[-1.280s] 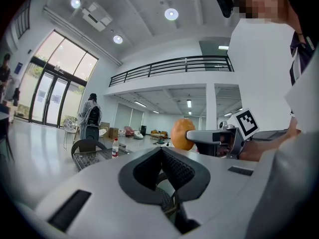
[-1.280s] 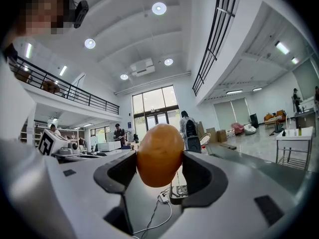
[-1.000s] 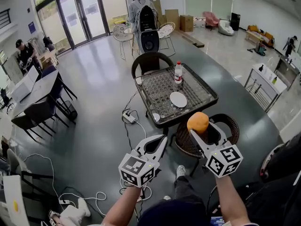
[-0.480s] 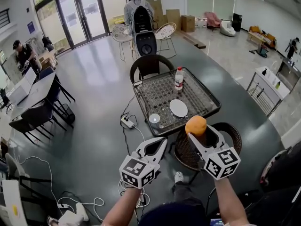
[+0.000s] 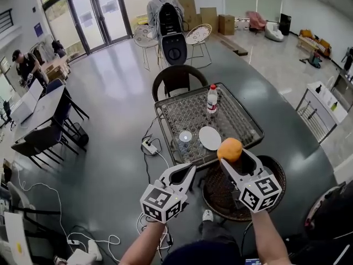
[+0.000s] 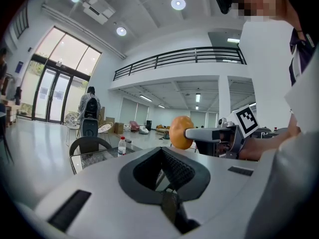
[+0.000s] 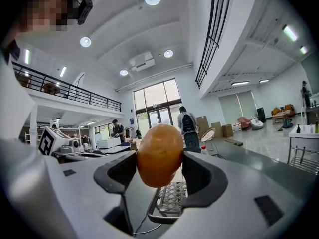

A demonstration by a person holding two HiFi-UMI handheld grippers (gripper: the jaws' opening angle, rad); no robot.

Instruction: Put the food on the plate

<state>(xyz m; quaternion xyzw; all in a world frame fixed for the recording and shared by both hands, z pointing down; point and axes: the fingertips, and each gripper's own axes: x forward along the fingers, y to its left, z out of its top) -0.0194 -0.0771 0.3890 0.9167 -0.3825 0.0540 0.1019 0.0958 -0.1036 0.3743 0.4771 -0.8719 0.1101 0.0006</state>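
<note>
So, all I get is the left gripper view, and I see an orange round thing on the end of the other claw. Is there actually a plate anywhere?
Observer: Yes. The head view shows a round white plate lying flat on the wire-mesh table, with nothing on it.
Visitor: Is the orange thing over it?
Observer: Not quite. From above, the round orange fruit appears just off the plate's near right edge, in line with the table's near rim. I can't judge its height.
Visitor: Is it held properly?
Observer: The right gripper view shows the right claw shut on the fruit, with one jaw against each side.
</note>
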